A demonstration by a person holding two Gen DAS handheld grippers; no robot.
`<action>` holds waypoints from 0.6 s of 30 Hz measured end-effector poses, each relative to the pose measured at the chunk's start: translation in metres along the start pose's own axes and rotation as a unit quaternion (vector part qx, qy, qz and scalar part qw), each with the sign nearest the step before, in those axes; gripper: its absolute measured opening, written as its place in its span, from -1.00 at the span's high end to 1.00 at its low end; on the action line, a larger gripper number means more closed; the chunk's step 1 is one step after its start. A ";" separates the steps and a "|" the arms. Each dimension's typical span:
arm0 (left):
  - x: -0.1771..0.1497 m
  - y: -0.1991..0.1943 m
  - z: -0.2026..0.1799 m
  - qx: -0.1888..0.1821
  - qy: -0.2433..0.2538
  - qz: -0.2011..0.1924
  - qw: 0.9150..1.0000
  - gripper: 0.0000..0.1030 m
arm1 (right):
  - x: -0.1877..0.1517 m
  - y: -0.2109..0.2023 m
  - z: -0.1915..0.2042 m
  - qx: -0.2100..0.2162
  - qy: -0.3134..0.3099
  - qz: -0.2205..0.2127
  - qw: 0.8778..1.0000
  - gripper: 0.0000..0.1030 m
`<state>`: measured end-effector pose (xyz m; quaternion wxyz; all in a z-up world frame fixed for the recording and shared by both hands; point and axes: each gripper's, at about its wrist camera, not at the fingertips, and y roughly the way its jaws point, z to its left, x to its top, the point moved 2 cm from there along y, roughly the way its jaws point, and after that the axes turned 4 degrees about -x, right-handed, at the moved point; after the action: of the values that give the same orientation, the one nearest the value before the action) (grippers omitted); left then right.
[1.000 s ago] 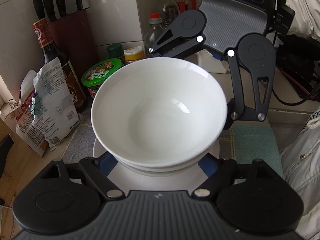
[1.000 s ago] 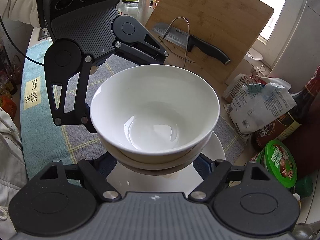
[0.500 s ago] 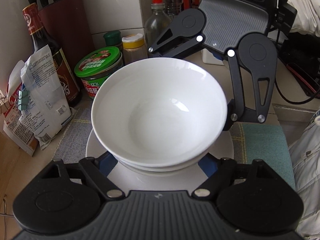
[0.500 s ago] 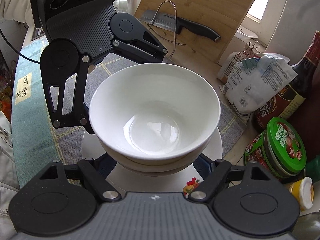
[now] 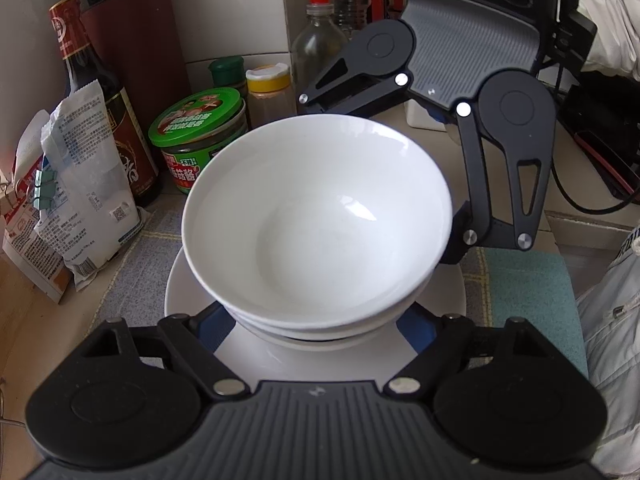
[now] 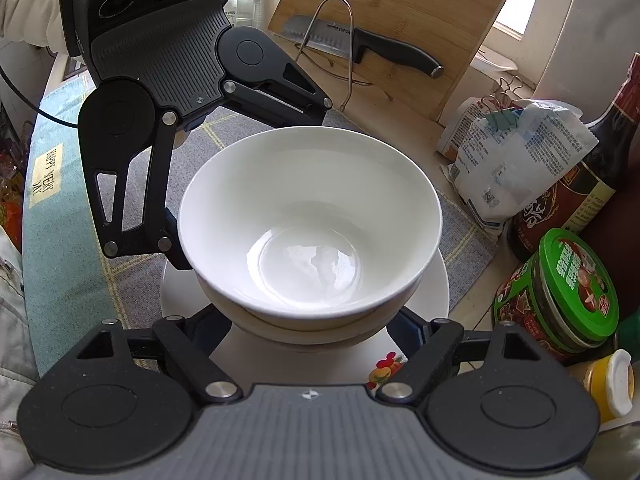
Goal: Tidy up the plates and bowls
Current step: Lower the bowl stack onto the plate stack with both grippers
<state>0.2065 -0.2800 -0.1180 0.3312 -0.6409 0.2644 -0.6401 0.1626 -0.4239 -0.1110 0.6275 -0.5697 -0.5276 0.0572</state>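
nested white bowls (image 6: 310, 236) between both grippers, right gripper (image 6: 310, 328) loosening, left gripper's (image 5: 320, 320) grip unclear; "happy every day" mat (image 6: 44, 176)

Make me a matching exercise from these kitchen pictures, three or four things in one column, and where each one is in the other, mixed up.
Things:
1. white bowls
2. kitchen knife
3. green-lidded jar
4. binder clip

Places:
A. lying against the wooden cutting board
B. clipped onto a white bag
C. stacked on the white plate
D. beside the dark sauce bottle

Pairs: 1-C, 2-A, 3-D, 4-B
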 end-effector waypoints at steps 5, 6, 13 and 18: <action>-0.001 -0.003 -0.005 0.020 -0.002 -0.008 1.000 -0.69 | 0.000 -0.003 0.002 0.000 0.003 -0.013 1.000 -0.95; -0.002 -0.004 -0.007 0.024 -0.002 -0.010 1.000 -0.71 | 0.000 -0.004 0.002 0.004 0.006 -0.017 1.000 -0.97; -0.016 -0.031 -0.015 0.055 -0.018 -0.045 0.997 -0.83 | -0.002 -0.008 0.003 0.005 0.046 0.004 0.999 -1.00; -0.033 -0.062 -0.035 0.095 -0.022 -0.088 0.991 -0.90 | -0.001 -0.017 0.018 -0.049 0.086 0.034 0.995 -1.00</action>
<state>0.1652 -0.2176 -0.0933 0.3384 -0.6414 0.1376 -0.6747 0.1399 -0.4189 -0.1021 0.6398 -0.6201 -0.4540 0.0035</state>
